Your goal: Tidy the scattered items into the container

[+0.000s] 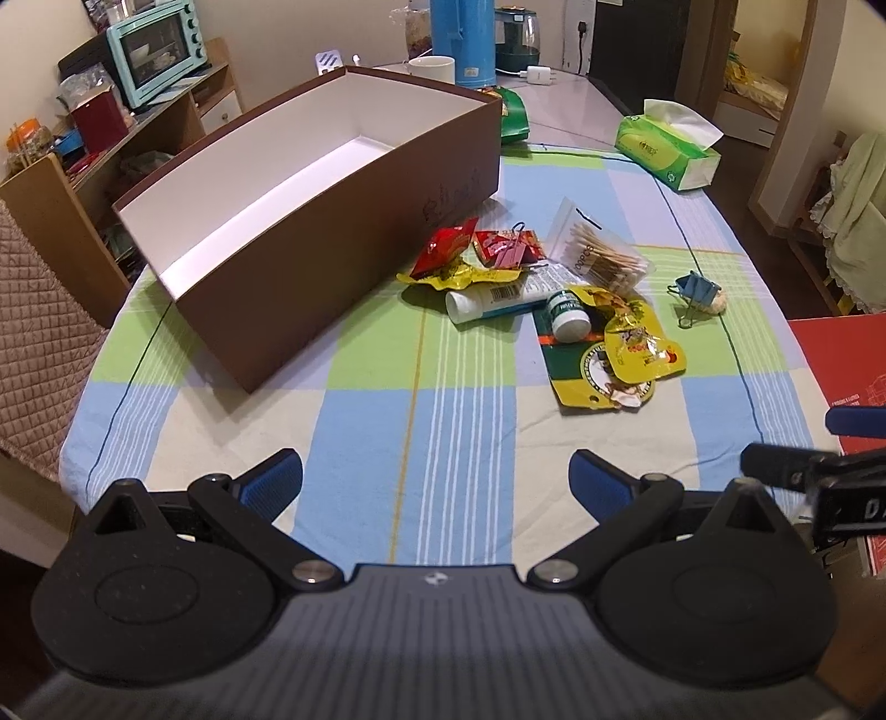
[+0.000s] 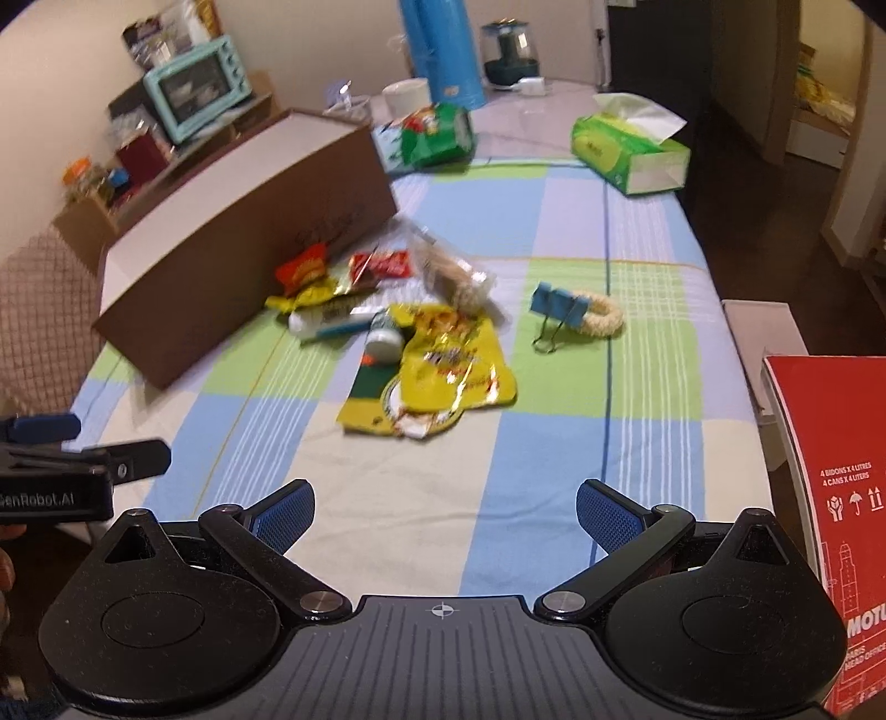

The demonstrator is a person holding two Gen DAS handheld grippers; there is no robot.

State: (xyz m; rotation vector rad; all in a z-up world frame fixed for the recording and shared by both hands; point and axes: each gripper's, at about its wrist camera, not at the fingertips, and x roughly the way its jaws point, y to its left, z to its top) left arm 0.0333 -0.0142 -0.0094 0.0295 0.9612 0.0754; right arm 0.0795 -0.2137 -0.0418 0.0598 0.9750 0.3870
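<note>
Tablecloth, checked blue/green/cream, covers the table. Brown box with white inside sits far left, open top, nothing visible in it. Red carton stands at the near right edge. Green tissue pack far right, well apart from the clutter. Blue thermos and white mug at the far end behind the box.

Scattered items lie just right of the box, mid-table: yellow snack pouch on a green-yellow packet, bag of cotton swabs, white tube, red snack packets touching the box's foot, small white-capped bottle on the pile. Blue binder clip sits apart to the right, touching a pale ring-shaped thing.

Left gripper hovers near edge, jaws spread wide, nothing between. Right gripper likewise, jaws spread, empty, to its right.
</note>
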